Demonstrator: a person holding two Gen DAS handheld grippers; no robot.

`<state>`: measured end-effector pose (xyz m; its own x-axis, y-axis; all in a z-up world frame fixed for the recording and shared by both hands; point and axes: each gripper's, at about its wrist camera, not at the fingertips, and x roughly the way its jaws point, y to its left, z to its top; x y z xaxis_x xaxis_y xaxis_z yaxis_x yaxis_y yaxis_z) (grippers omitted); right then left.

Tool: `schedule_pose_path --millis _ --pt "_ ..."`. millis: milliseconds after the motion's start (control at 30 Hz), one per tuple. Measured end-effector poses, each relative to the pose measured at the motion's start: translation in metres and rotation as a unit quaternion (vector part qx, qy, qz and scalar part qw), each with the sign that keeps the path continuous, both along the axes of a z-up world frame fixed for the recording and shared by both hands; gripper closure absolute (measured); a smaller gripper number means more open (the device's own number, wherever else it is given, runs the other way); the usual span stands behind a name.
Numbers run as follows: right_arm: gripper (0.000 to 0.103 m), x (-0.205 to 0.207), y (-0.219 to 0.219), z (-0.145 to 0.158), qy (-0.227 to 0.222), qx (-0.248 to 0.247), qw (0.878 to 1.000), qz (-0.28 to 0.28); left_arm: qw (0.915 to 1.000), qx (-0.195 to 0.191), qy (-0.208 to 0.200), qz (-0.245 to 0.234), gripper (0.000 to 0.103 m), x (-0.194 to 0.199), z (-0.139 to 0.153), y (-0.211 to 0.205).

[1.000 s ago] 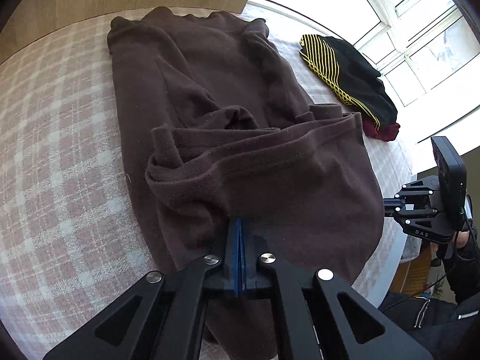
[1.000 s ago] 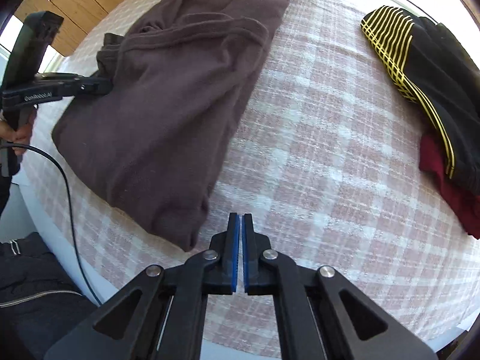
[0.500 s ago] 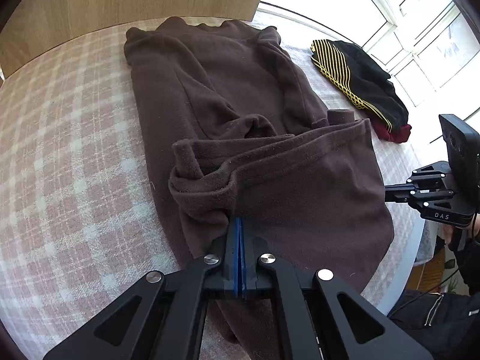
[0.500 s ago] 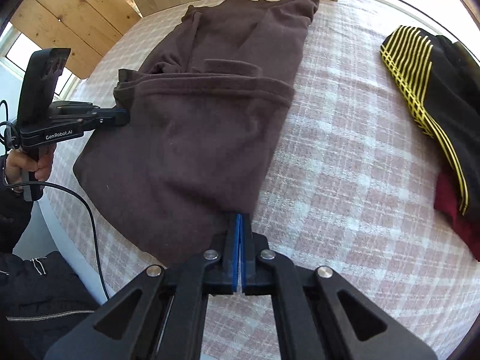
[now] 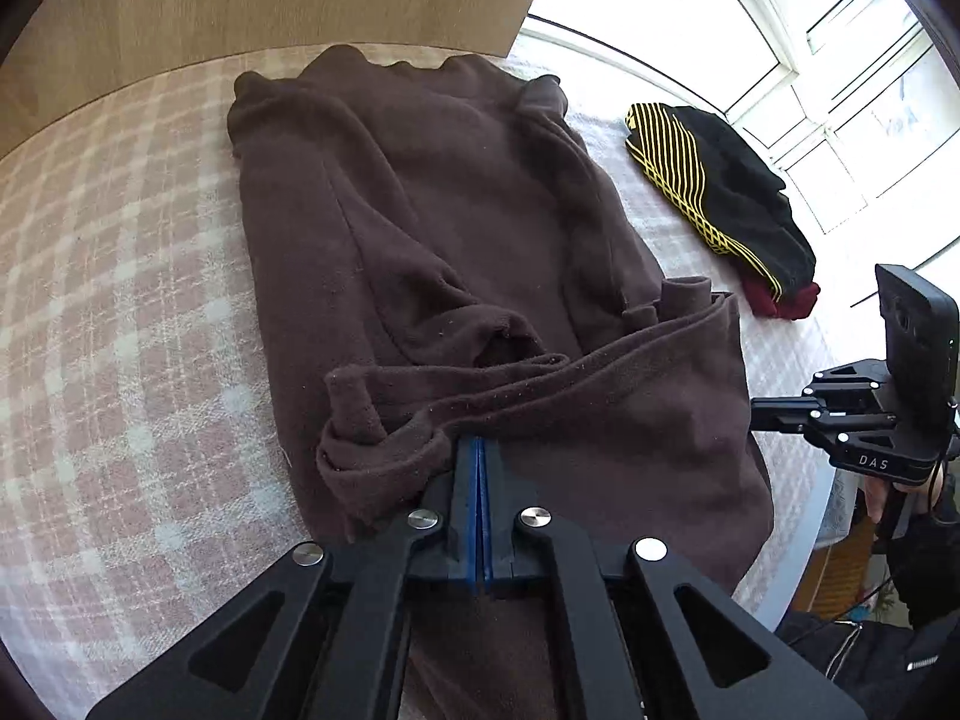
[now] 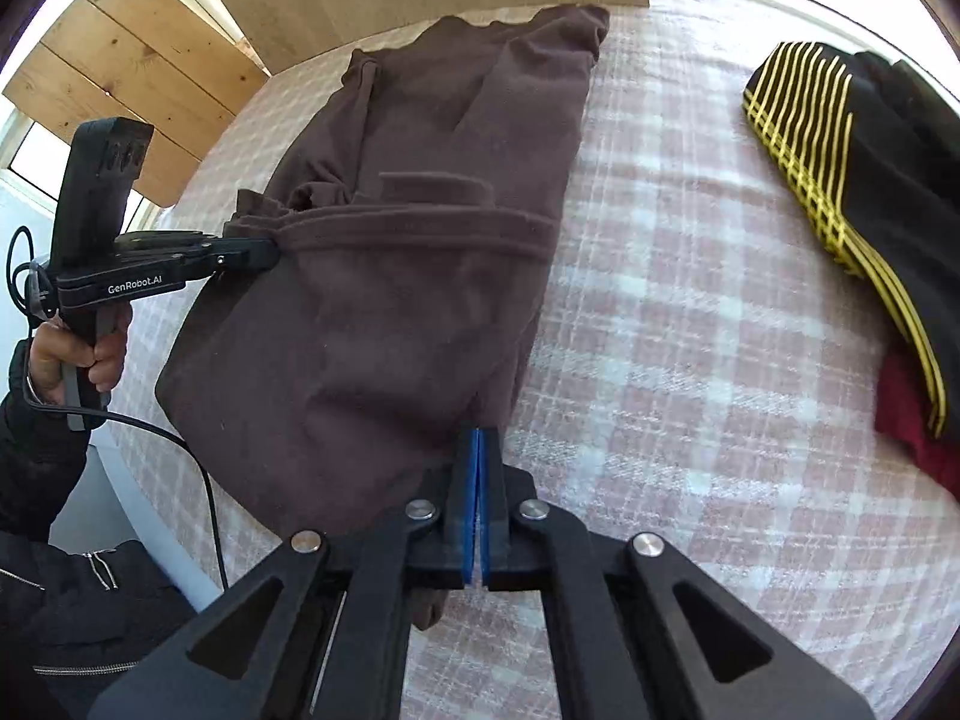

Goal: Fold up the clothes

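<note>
Brown fleece fills the middle of my left view: the brown garment (image 5: 456,252) lies lengthwise on the pink checked cloth (image 5: 120,300), its near hem lifted and doubled back toward twelve o'clock. My left claw (image 5: 478,450) is pinched tight on that hem at six o'clock, blue pads together with fabric bunched at their tips. At three o'clock my right claw (image 5: 759,417) bites the hem's other corner, jaws closed on it. Past it, at two o'clock, a black garment with yellow stripes (image 5: 720,192) sits well apart on something dark red (image 5: 786,300). A wooden board (image 5: 270,0) stands behind at twelve. In my right view, a cable (image 6: 180,450) trails from my left hand (image 6: 78,354) at nine o'clock.
</note>
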<state>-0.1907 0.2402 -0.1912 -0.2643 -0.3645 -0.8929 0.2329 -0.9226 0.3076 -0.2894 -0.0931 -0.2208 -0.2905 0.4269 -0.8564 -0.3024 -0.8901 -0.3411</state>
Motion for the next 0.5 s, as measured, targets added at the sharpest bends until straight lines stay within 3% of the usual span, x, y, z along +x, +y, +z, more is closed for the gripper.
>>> schedule_pose_path --millis 67,133,200,267,333,433,500 --pt "0.101 -0.006 0.001 0.013 0.014 -0.035 0.999 0.003 0.9997 0.008 0.021 -0.005 0.102 0.003 0.016 -0.002" --pt "0.101 -0.019 -0.011 0.012 0.020 -0.018 0.999 0.020 0.9989 0.034 0.031 -0.010 0.099 0.005 0.028 -0.004" --pt "0.101 -0.039 -0.024 -0.001 0.017 0.001 0.999 0.036 0.9990 0.012 0.039 -0.021 0.098 0.002 0.025 0.000" --pt "0.103 -0.059 -0.026 -0.020 0.010 0.016 0.999 0.034 0.9988 -0.034 0.032 -0.016 0.096 -0.009 0.008 0.001" --pt "0.103 -0.075 -0.023 -0.032 0.000 0.015 1.000 0.023 0.9994 -0.028 0.019 0.001 0.097 -0.017 -0.002 -0.008" --pt "0.103 -0.063 -0.014 -0.006 0.031 0.026 0.999 0.017 0.9995 -0.011 0.029 0.012 0.099 -0.007 0.016 -0.015" --pt "0.102 -0.044 -0.001 0.011 0.035 0.008 0.999 0.009 0.9992 0.000 0.041 -0.004 0.093 0.015 0.034 -0.011"
